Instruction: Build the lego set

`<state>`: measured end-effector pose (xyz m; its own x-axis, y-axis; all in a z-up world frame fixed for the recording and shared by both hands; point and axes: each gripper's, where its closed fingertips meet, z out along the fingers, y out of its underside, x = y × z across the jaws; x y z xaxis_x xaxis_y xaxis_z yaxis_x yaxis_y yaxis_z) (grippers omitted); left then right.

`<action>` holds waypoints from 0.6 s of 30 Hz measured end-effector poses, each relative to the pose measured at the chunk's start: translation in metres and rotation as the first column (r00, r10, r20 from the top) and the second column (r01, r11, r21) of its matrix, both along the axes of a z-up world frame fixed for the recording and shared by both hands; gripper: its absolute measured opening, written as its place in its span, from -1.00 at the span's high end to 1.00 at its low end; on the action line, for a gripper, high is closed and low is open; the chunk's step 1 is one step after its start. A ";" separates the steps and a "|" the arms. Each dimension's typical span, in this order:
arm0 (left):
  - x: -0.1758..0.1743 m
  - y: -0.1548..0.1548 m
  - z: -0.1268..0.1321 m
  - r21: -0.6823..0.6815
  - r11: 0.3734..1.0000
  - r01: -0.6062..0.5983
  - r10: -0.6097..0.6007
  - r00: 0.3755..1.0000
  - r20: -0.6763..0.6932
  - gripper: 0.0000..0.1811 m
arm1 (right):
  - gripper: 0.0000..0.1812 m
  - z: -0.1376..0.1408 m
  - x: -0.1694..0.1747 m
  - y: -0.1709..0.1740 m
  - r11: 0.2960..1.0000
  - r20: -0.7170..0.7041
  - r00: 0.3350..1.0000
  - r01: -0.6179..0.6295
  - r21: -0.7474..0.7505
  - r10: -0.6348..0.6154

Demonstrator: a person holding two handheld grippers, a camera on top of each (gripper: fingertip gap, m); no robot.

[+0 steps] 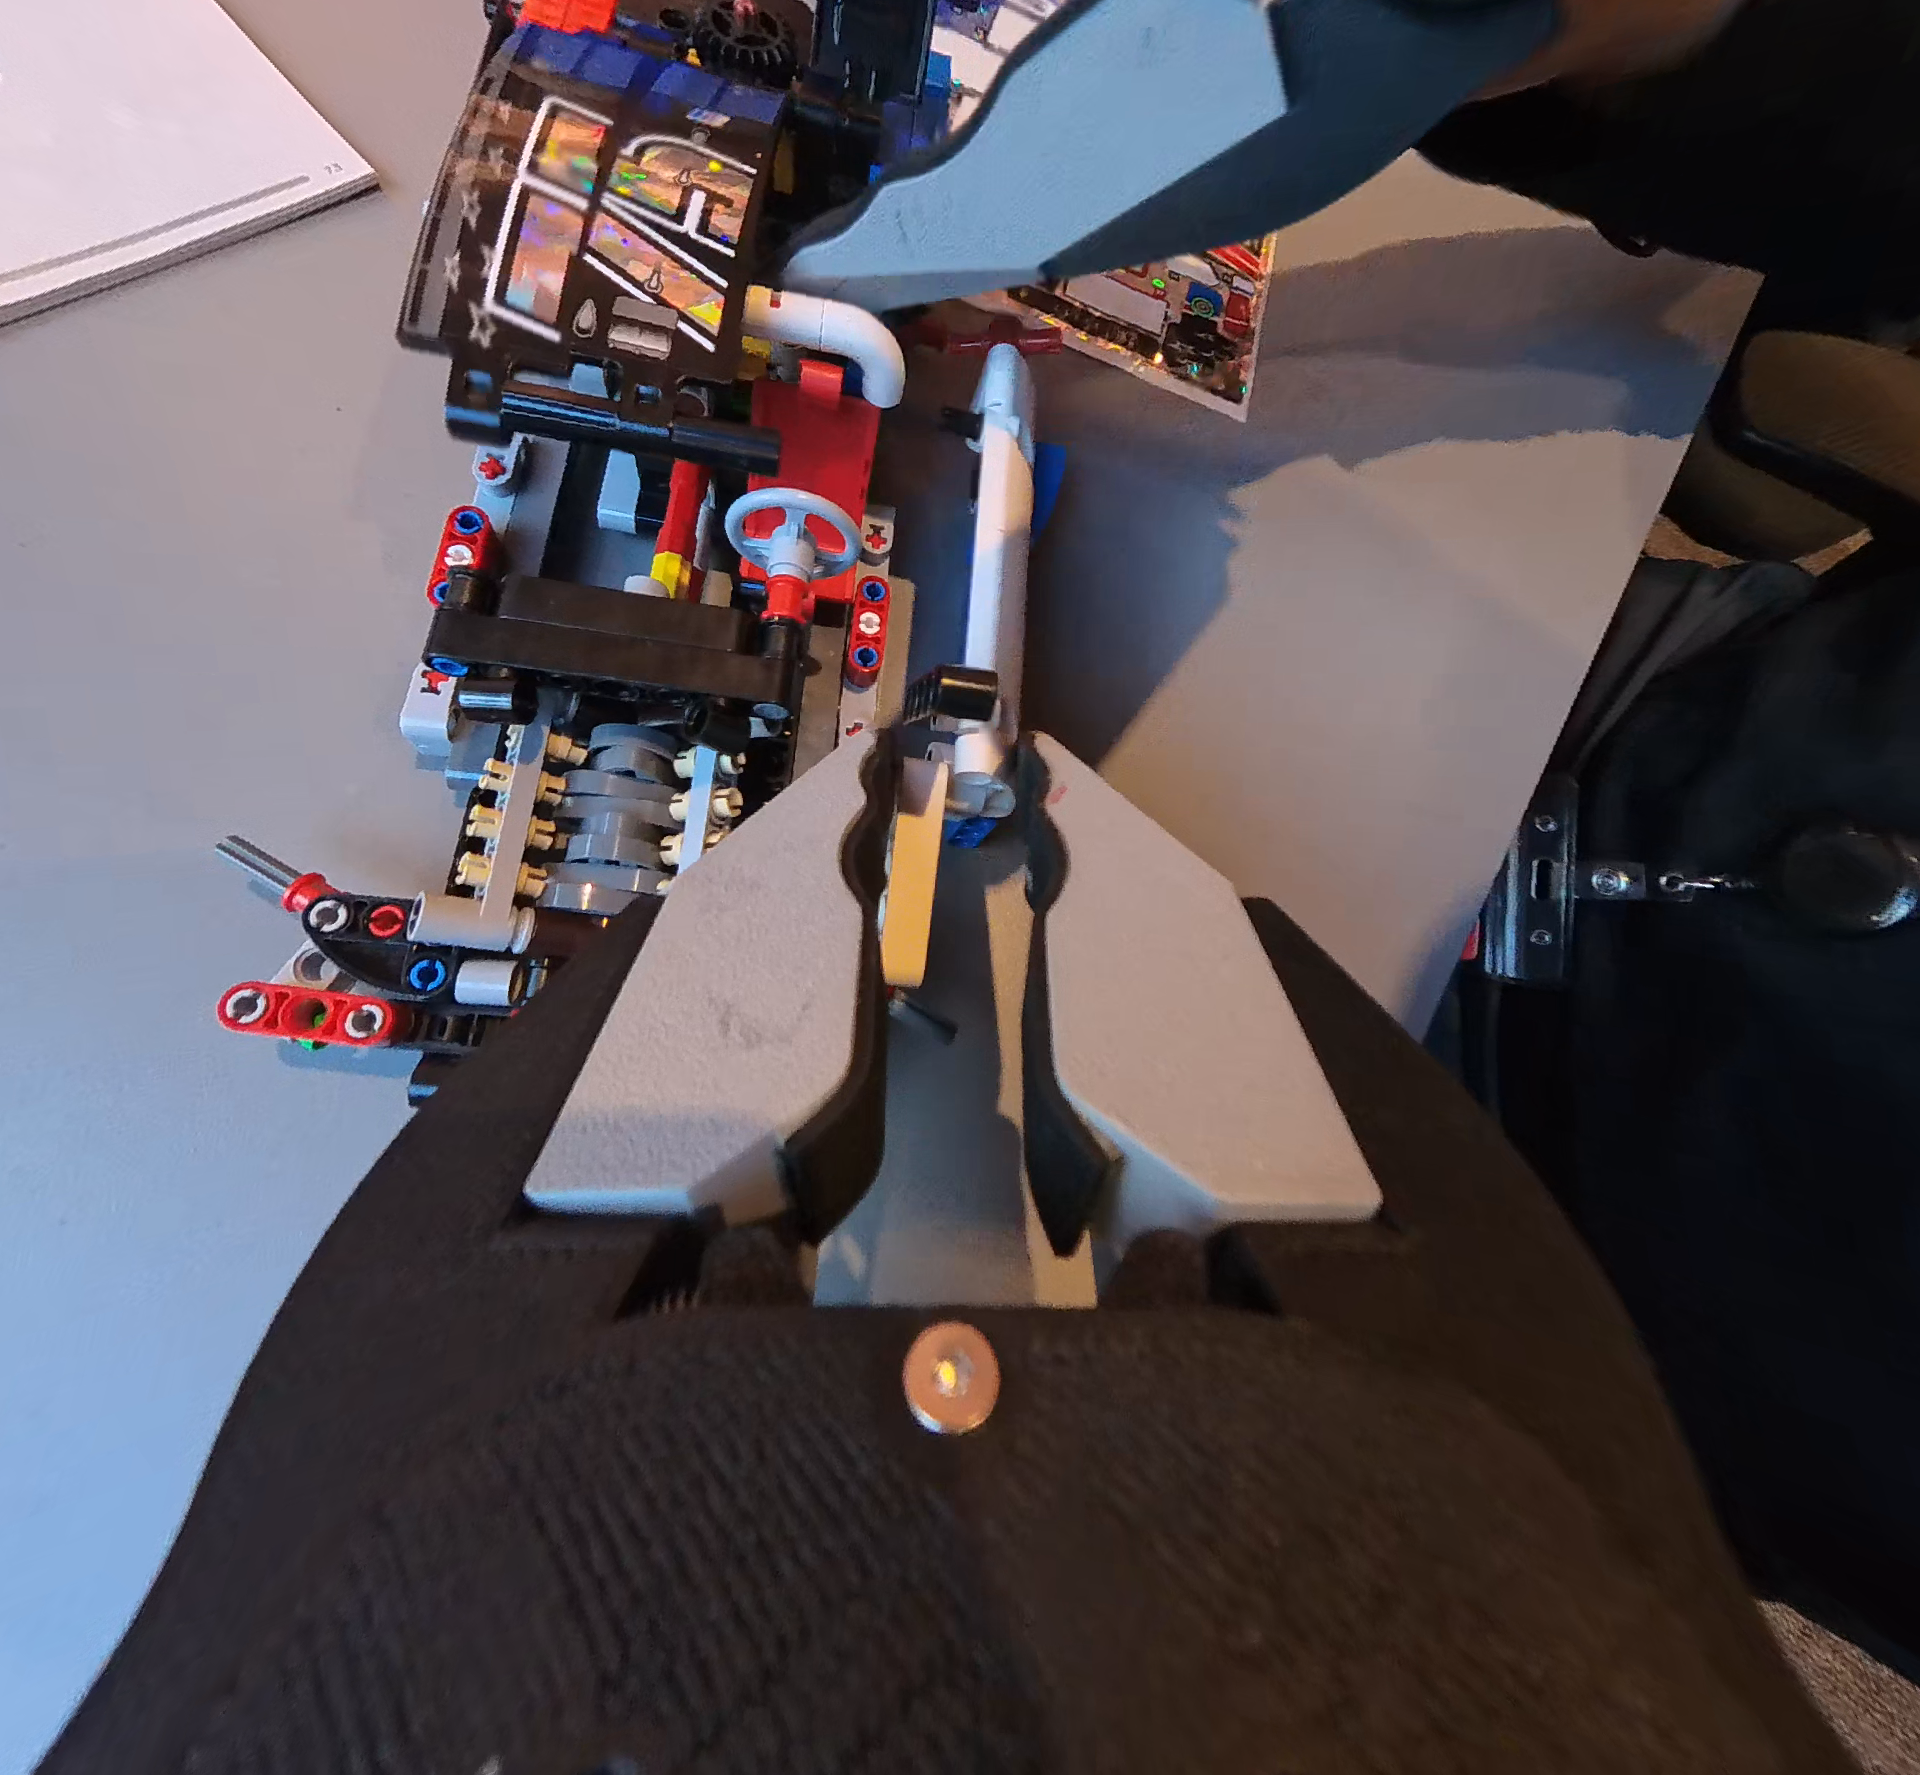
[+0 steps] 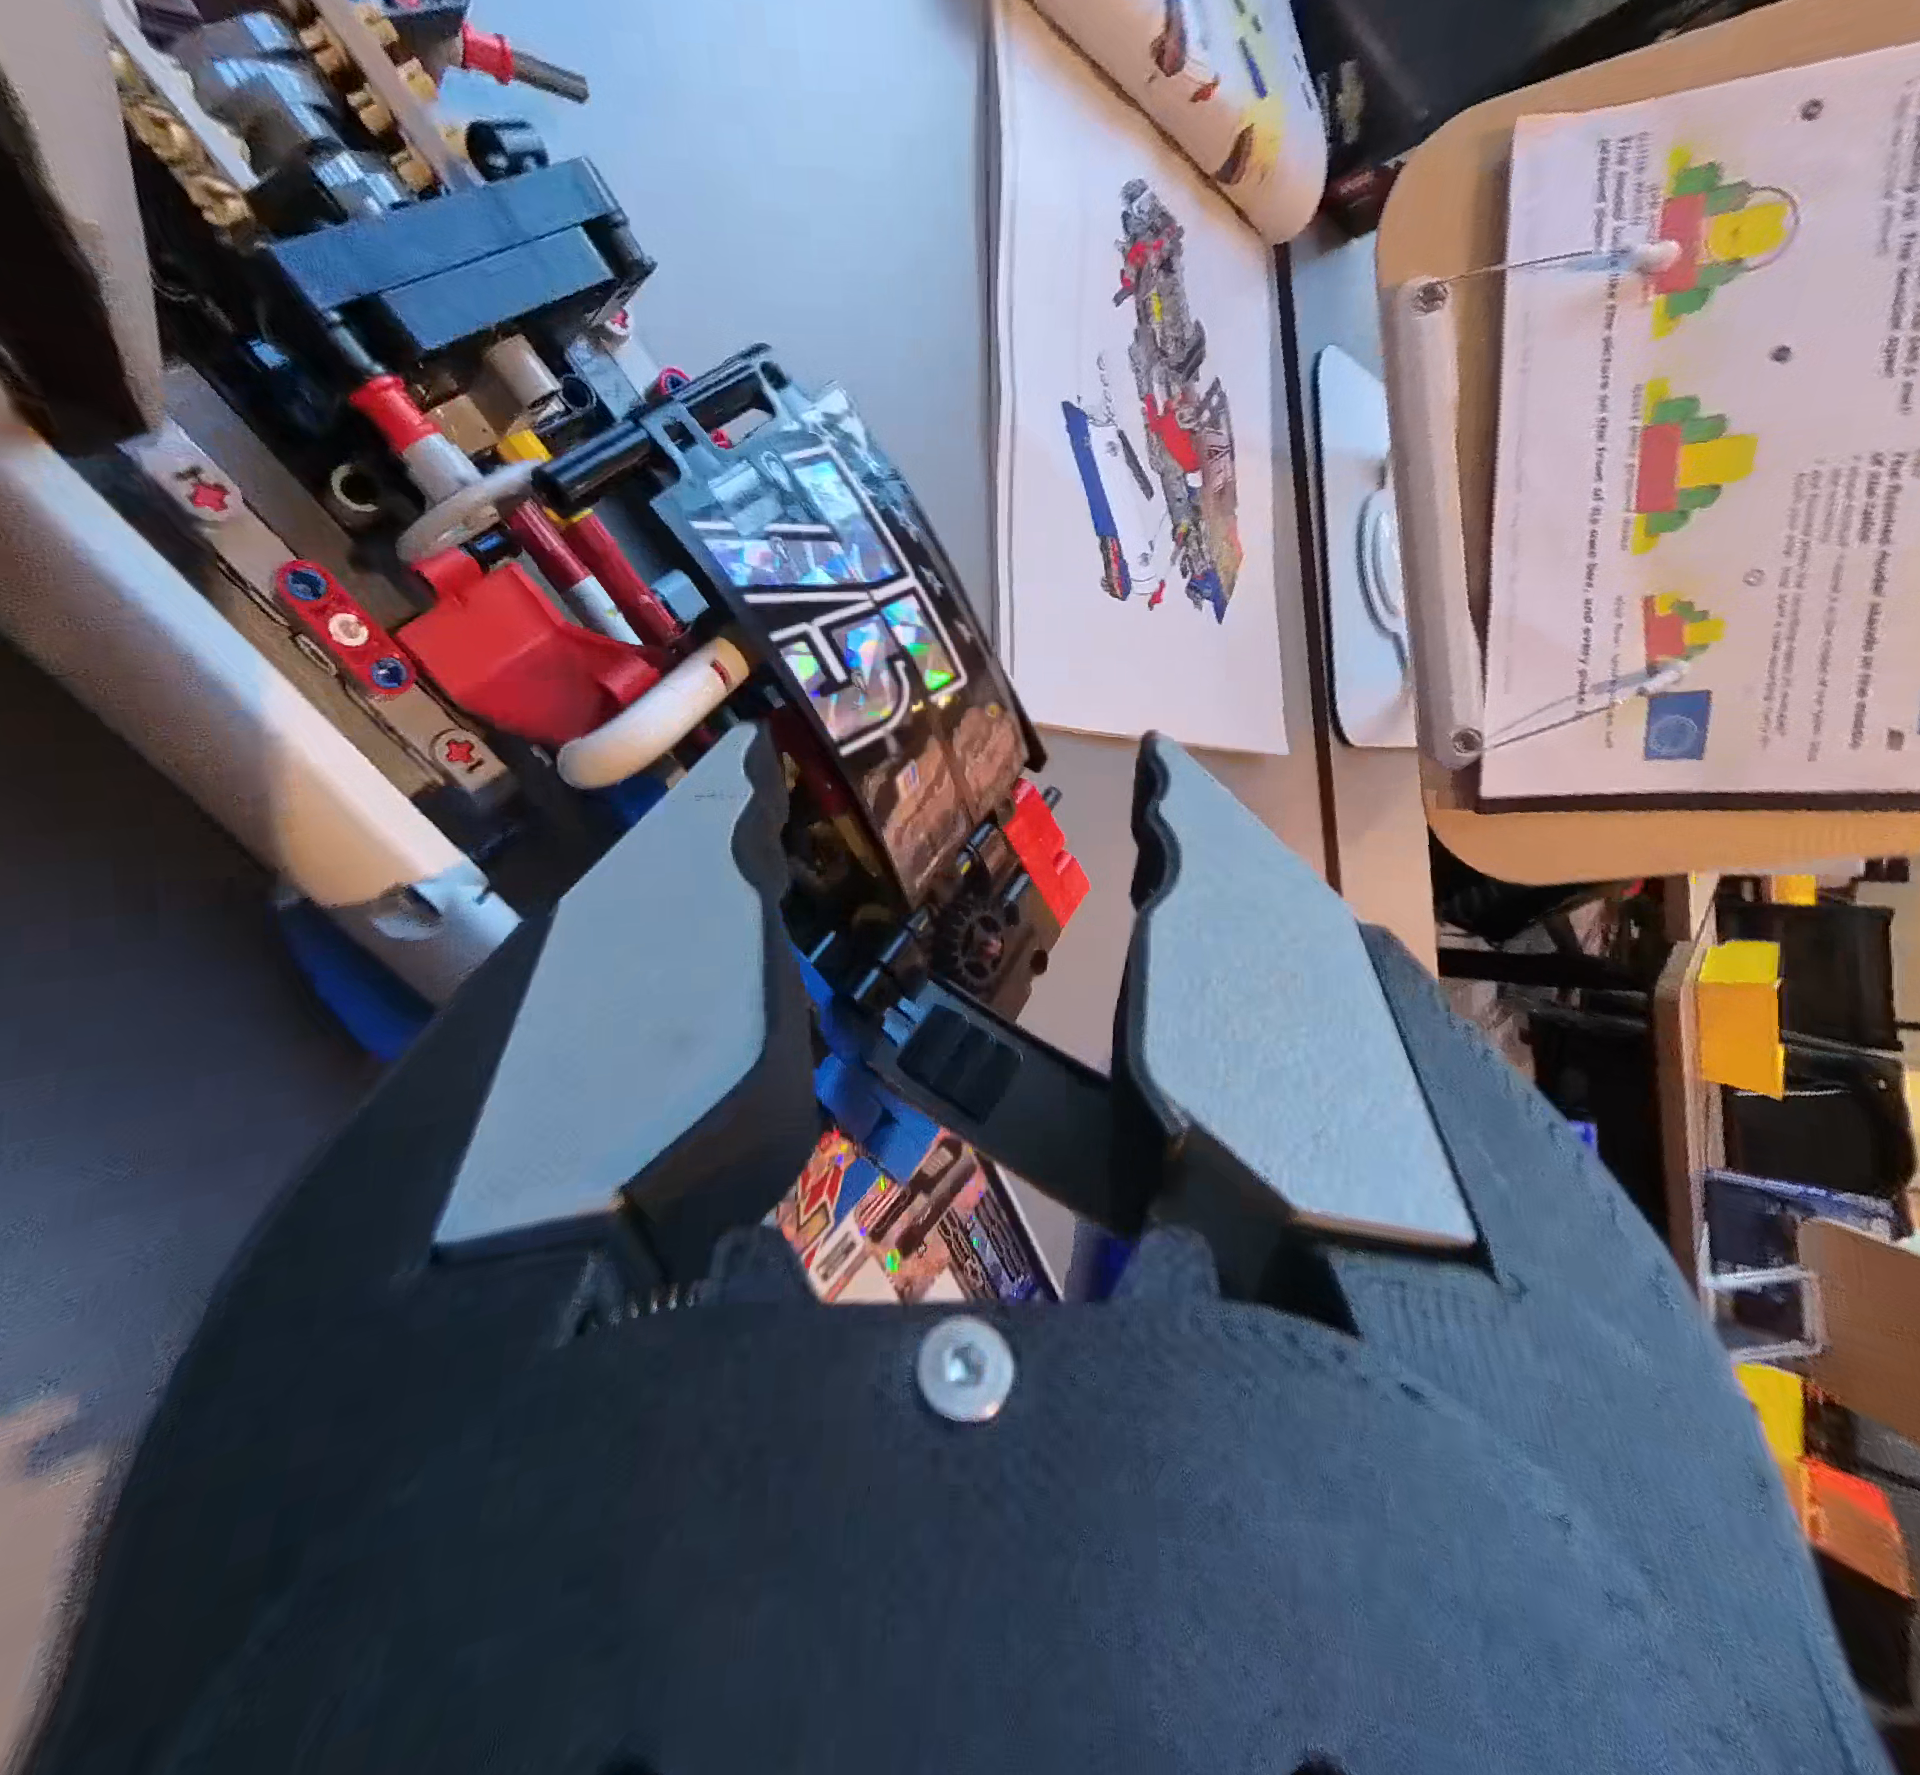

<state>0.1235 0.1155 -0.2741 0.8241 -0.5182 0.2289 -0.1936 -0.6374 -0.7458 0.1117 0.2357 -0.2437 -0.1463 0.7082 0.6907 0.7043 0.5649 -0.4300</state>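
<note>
The part-built lego car (image 1: 644, 582) lies on the grey table, with a black sticker-covered hood, a red seat and a grey steering wheel (image 1: 795, 530). My left gripper (image 1: 956, 759) is shut on the near end of a long white side panel (image 1: 997, 530) that lies along the car's right side. My right gripper (image 2: 951, 790) reaches in from the upper right in the left wrist view (image 1: 831, 255). Its jaws stand wide around the car's front end (image 2: 935, 894), beside a white curved pipe (image 2: 644, 717). A black part (image 2: 997, 1071) touches its inner pads.
An open instruction booklet (image 1: 156, 115) lies at the far left and also shows in the right wrist view (image 2: 1132, 478). A sticker sheet (image 1: 1164, 312) lies under the right gripper. A wooden board with a printed sheet (image 2: 1662, 426) stands beyond the table. The table edge (image 1: 1507, 738) runs down the right.
</note>
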 end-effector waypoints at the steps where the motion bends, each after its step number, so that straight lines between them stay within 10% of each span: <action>1: 0.000 0.000 0.000 0.000 1.000 0.001 -0.001 1.000 0.001 0.78 | 0.31 0.002 -0.003 -0.002 1.000 -0.019 1.000 -0.014 0.005 0.014; 6: 0.000 0.000 0.000 0.000 1.000 0.003 -0.003 1.000 0.009 0.78 | 0.62 0.023 0.002 0.005 1.000 -0.177 0.984 0.007 0.004 -0.006; 18: 0.000 0.000 0.000 -0.003 1.000 0.001 -0.001 1.000 0.023 0.78 | 0.35 0.070 0.068 0.053 0.935 -0.415 0.852 0.209 -0.287 -0.318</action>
<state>0.1230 0.1156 -0.2745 0.8182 -0.5182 0.2488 -0.1774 -0.6393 -0.7482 0.1796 0.2885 -0.1732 0.3543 0.8178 0.4535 0.5122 0.2360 -0.8258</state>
